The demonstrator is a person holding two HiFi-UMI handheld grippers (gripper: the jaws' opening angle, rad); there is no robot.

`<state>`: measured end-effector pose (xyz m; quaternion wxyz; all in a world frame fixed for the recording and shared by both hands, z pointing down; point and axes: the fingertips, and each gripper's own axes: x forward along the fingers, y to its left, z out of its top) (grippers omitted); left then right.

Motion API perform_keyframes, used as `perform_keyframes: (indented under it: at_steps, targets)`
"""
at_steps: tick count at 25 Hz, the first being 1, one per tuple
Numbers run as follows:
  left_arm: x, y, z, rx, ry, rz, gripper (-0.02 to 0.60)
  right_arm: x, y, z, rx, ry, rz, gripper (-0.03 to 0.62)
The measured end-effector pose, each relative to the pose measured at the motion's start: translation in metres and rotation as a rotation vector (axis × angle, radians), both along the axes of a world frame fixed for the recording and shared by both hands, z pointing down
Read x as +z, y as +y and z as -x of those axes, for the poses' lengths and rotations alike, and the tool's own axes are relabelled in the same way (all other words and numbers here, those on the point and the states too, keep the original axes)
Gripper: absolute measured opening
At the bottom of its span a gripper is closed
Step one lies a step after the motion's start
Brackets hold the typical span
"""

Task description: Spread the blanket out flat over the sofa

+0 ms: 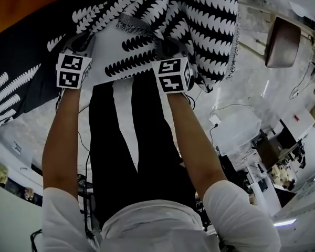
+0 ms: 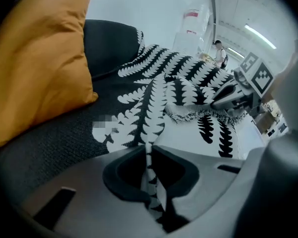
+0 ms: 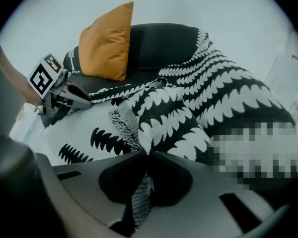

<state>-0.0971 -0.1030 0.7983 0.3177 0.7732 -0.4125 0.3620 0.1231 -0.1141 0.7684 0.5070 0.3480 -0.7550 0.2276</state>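
A pale workshop floor (image 1: 252,93) shows beyond a dark sofa (image 1: 21,83) in the head view, where the black-and-white fern-print blanket (image 1: 199,14) lies bunched on the seat ahead of both hands. The left gripper (image 1: 80,42) and right gripper (image 1: 167,45) sit side by side on its near edge. In the left gripper view, the jaws are pinched on a thin fold of blanket, with an orange cushion (image 2: 39,58) to that side. In the right gripper view, the jaws are clamped on the fringed edge, and the heaped cloth rises ahead and to the outside. The held edge runs hand to hand along the seat, so spreading likely means drawing the grippers apart; the left is nearer the cushion end.
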Motion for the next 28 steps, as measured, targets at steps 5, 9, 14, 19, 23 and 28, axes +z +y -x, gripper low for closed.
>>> perform_keyframes:
  at_steps: [5, 9, 14, 19, 23, 28]
  targets:
    - [-0.02, -0.004, 0.001, -0.006, 0.038, -0.001, 0.02, -0.035, 0.001, -0.006, 0.066, -0.101, -0.023, 0.037]
    - [-0.029, -0.004, -0.002, 0.046, 0.088, -0.011, 0.017, -0.049, -0.005, -0.009, 0.109, -0.154, -0.063, 0.037]
    - [-0.071, 0.015, -0.02, 0.115, 0.169, -0.027, 0.017, -0.096, 0.006, -0.031, 0.134, -0.191, -0.141, 0.037]
    - [-0.11, 0.028, -0.023, 0.143, 0.23, -0.046, 0.015, -0.14, 0.014, -0.056, 0.173, -0.191, -0.236, 0.035]
    - [-0.134, 0.025, -0.018, 0.159, 0.252, -0.06, 0.015, -0.161, 0.016, -0.07, 0.222, -0.222, -0.269, 0.035]
    - [-0.162, 0.026, -0.014, 0.162, 0.25, -0.06, 0.014, -0.181, 0.019, -0.087, 0.271, -0.258, -0.284, 0.035]
